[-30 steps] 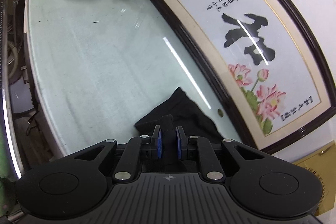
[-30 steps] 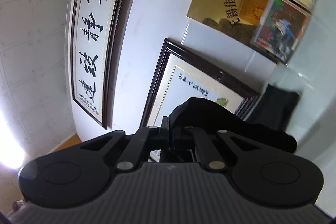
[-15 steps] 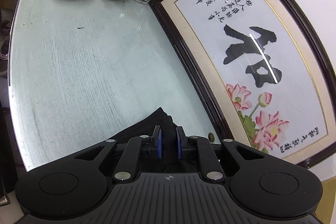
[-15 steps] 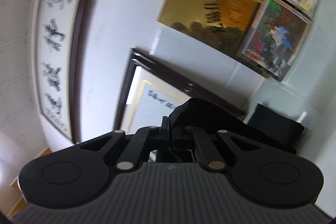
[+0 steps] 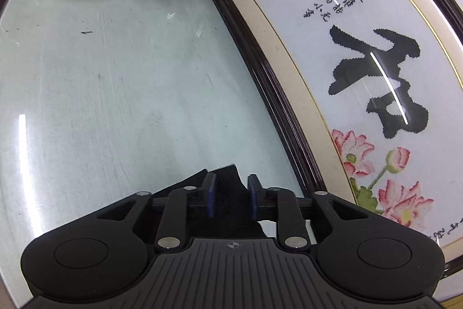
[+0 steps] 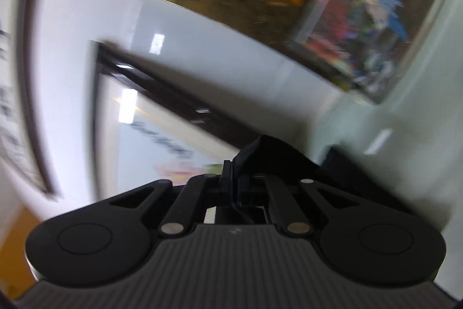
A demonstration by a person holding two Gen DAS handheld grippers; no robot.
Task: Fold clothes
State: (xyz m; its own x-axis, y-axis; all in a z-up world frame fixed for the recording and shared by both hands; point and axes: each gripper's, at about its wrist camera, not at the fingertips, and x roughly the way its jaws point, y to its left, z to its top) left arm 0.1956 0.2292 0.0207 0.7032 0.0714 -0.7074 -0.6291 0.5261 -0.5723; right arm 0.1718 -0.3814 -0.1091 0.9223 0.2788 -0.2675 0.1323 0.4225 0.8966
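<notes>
Here the black garment (image 5: 228, 193) reads as light, limp knit cloth, neither slippery nor fragile, so I judge it best taken at corners or along a folded edge, where layers bunch enough to bite. Nearest in the left view, the left claw (image 5: 230, 200) has its blue pads (image 5: 209, 199) clamped on a thick fold of it, the cloth spilling toward 6 o'clock over the pale surface (image 5: 101, 106). The right claw (image 6: 234, 181) pinches another edge with its pads nearly together, cloth rising toward 1 o'clock. Compared with a second ago, the left pads stand wider on more fabric, and far less garment shows ahead. Beyond, the framed embroidery (image 5: 361, 77) at 2 o'clock looms larger; the right view has swung and blurred.
</notes>
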